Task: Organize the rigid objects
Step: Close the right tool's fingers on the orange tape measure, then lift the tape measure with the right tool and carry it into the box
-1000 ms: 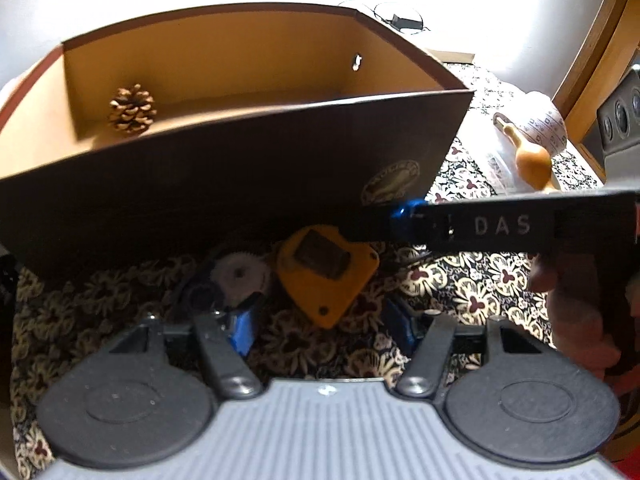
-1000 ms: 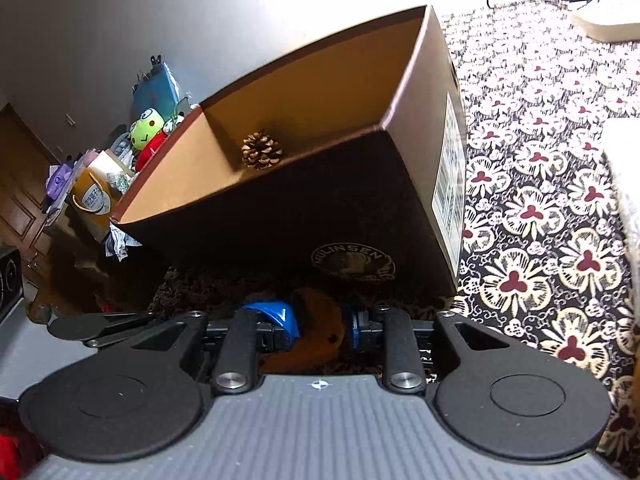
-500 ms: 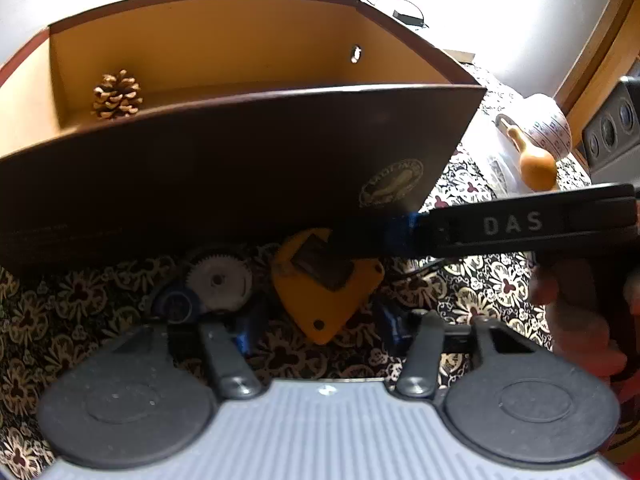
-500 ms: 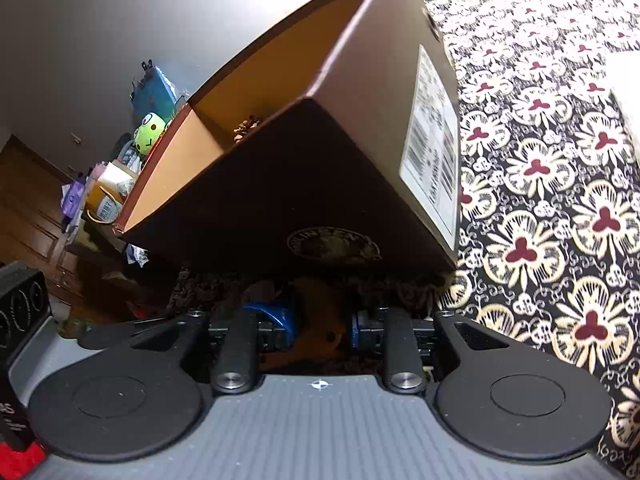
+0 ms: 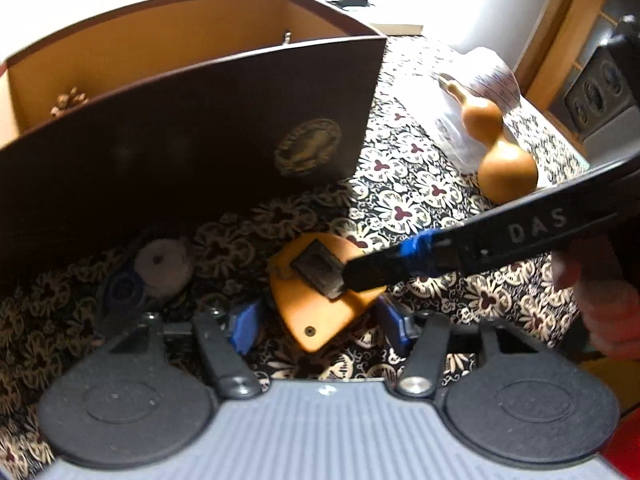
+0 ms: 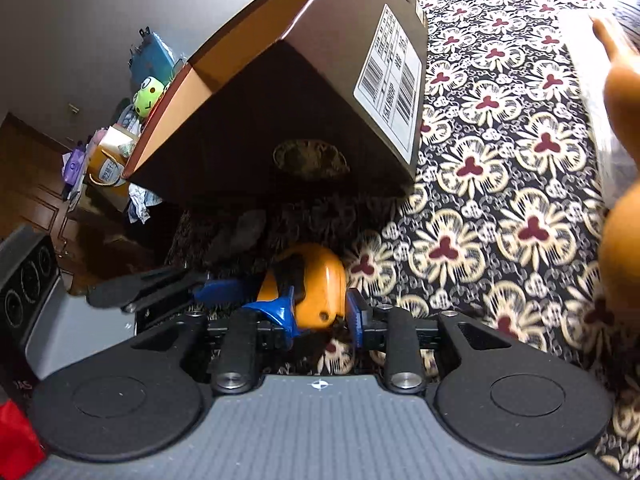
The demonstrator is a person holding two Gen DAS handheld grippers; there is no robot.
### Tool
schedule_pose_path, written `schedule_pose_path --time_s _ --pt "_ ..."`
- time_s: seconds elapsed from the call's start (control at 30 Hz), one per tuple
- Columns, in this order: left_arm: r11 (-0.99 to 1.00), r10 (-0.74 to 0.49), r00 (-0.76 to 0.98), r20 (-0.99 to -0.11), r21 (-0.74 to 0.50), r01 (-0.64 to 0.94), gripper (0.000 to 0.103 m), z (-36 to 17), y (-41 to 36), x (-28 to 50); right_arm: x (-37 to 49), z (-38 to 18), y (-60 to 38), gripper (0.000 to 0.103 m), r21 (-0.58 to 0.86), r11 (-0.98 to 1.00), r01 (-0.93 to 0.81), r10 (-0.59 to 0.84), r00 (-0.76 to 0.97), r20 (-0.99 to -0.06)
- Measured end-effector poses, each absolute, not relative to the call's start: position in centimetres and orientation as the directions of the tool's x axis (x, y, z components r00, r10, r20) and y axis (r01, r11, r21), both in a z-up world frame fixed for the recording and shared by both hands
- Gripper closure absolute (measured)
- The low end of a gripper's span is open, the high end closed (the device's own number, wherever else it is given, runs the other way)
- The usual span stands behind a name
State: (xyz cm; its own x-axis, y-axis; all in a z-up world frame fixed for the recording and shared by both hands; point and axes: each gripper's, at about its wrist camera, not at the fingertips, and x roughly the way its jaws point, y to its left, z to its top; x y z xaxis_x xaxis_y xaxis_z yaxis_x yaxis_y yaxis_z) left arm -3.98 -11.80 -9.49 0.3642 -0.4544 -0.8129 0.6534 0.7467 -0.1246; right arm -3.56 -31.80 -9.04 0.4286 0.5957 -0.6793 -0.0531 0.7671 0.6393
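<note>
An orange rounded case point(image 5: 316, 308) with a black patch lies on the patterned cloth in front of a brown cardboard box point(image 5: 192, 152). My right gripper point(image 6: 320, 314) is shut on the orange case point(image 6: 316, 288), its blue pads point(image 6: 280, 312) pressing both sides. From the left wrist view its black finger point(image 5: 400, 268) reaches in from the right, over the case. My left gripper point(image 5: 320, 328) is open, its blue fingertips point(image 5: 244, 328) either side of the case's near end. A pine cone point(image 5: 70, 100) sits inside the box.
A white gear-wheel item with a blue part point(image 5: 160, 264) lies left of the case, near the box. A tan gourd point(image 5: 504, 160) and a clear plastic bag point(image 5: 480, 92) lie at the right. A person's hand point(image 5: 600, 300) holds the right gripper. Clutter point(image 6: 148, 96) stands behind the box.
The orange case, held by the right gripper, has moved away from the box front and the white gear item. The right wrist view has dropped lower; the pine cone is gone from it.
</note>
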Motion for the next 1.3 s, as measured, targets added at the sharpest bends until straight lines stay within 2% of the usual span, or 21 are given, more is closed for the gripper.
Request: schedule_pose_path --time_s 0.43,0.77,1.0,1.3 --pt "0.744 -0.441 0.377 -0.814 -0.096 0.661 0.044 -9.5 -12.7 -4.4 -4.8 -9.2 -32.1 0.094 0.648 0.761 -0.011 0.568 0.494 -0.658" --pt "0.679 -0.510 0.356 -0.783 -0.113 0.725 0.044 -6.8 -15.3 -5.0 -7.3 -6.2 -34.6 0.094 0.616 0.787 0.035 0.492 0.568 -0.660" --pt "0.597 -0.619 0.355 -0.701 -0.126 0.792 0.044 -2.5 -16.8 -5.0 -8.5 -1.2 -36.5 0.094 0.576 0.816 0.051 0.397 0.674 -0.623" --pt "0.584 -0.695 0.459 -0.553 -0.063 0.809 0.044 3.8 -16.6 -1.8 -4.2 4.4 -37.2 0.094 0.534 0.845 -0.039 0.353 0.790 -0.501"
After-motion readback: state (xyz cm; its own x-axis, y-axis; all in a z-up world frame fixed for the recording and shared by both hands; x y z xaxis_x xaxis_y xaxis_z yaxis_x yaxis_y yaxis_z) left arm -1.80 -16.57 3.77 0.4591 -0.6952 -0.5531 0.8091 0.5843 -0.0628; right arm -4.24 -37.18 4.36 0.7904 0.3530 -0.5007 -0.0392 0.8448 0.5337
